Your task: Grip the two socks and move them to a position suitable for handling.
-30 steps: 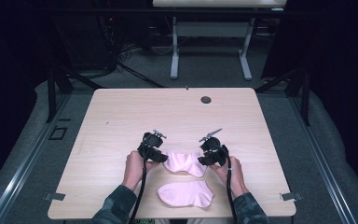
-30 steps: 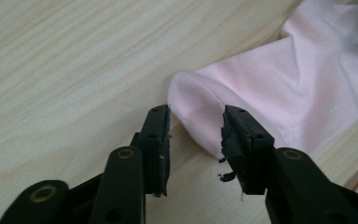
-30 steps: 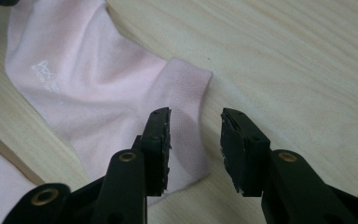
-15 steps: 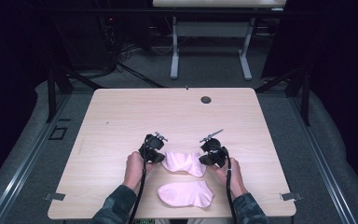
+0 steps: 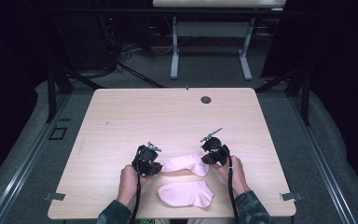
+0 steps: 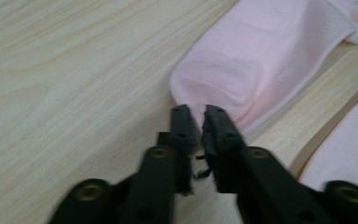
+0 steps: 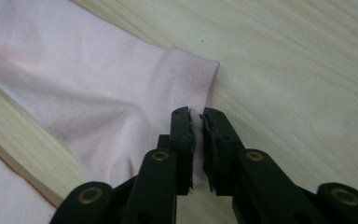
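Two pink socks lie near the table's front edge. The far sock (image 5: 184, 164) (image 6: 261, 56) (image 7: 98, 84) stretches between my two grippers. My left gripper (image 5: 159, 166) (image 6: 198, 116) pinches its toe end. Its jaws have just been opening a little, with fabric between the tips. My right gripper (image 5: 208, 160) (image 7: 196, 116) holds the ribbed cuff edge; its jaws have also just been opening slightly, and sock fabric shows in the narrow gap. The near sock (image 5: 186, 193) (image 6: 349, 144) (image 7: 0, 191) lies flat and untouched between the person's forearms.
The light wooden table (image 5: 168, 116) has a dark round grommet (image 5: 206, 99) near its far edge. Beyond it stands another table's white frame (image 5: 209, 51) on the grey floor. Metal rails run along both sides of the floor.
My left gripper has moved left with the toe end, and the far sock now lies longer and straighter. The right gripper has stayed at the cuff.
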